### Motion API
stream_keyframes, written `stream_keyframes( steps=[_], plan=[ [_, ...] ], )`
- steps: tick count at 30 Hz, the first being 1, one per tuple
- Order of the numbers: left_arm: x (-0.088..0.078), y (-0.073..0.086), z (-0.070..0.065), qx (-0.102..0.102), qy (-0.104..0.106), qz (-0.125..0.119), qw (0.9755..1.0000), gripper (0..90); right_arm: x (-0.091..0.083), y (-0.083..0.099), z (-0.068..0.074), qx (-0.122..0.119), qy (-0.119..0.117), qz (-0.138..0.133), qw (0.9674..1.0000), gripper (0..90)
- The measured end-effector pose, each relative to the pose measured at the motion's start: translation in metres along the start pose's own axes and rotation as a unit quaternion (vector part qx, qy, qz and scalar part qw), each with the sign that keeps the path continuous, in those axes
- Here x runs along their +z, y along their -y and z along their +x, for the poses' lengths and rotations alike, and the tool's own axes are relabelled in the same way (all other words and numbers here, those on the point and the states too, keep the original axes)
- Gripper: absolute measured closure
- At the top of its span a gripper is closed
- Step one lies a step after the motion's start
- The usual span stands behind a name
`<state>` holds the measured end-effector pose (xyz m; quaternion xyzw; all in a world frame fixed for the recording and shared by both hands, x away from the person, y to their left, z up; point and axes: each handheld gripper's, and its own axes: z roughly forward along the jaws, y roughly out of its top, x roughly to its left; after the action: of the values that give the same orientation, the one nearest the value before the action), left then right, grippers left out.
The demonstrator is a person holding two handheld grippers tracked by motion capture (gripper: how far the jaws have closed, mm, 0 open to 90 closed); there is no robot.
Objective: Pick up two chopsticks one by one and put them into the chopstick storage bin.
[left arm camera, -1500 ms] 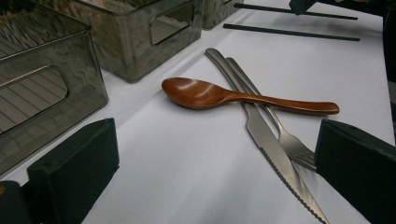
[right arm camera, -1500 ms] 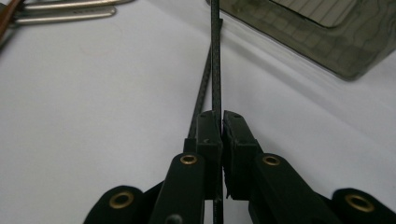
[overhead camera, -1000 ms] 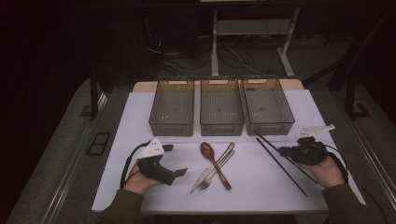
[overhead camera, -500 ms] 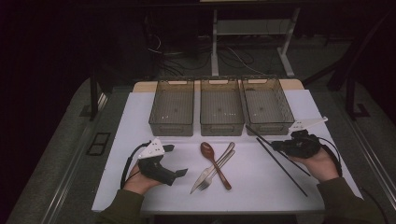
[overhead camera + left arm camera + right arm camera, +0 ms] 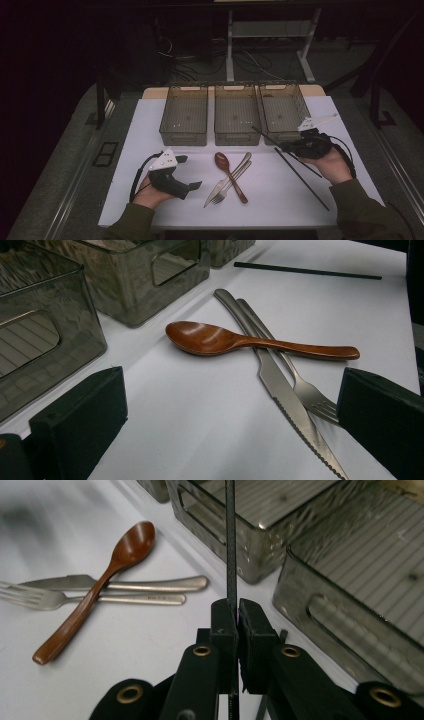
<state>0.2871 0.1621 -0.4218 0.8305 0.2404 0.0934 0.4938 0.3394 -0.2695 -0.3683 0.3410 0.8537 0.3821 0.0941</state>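
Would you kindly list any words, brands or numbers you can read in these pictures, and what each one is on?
No text can be read.
Fork handle: a small stamped mark, too small and blurred to read.
Knife, wooden spoon, bins: no lettering visible.

A wooden spoon (image 5: pixel 235 341) is seen lying across a knife (image 5: pixel 280 385) and a fork (image 5: pixel 295 380) on the white table (image 5: pixel 190 420). Beyond the spoon, two clear bins (image 5: pixel 135 280) are placed. A black chopstick (image 5: pixel 307 271) lies far behind the spoon. The left gripper (image 5: pixel 230 425) jaws are held wide apart, nearer than the spoon.
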Motion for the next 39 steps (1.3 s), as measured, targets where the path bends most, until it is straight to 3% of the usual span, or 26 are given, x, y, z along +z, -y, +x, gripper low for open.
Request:
stream_keyframes(
  steps=[18,39],
  plan=[
    [0.000,0.000,0.000,-0.001,0.000,-0.004,1.0000,0.0,0.040,-0.060,0.009,-0.014,-0.011,0.004,0.9998,85.1],
    [-0.001,0.000,0.001,-0.003,-0.002,-0.007,1.0000,0.0,0.080,-0.120,0.027,-0.006,-0.020,0.007,0.9998,85.1]
  ],
)
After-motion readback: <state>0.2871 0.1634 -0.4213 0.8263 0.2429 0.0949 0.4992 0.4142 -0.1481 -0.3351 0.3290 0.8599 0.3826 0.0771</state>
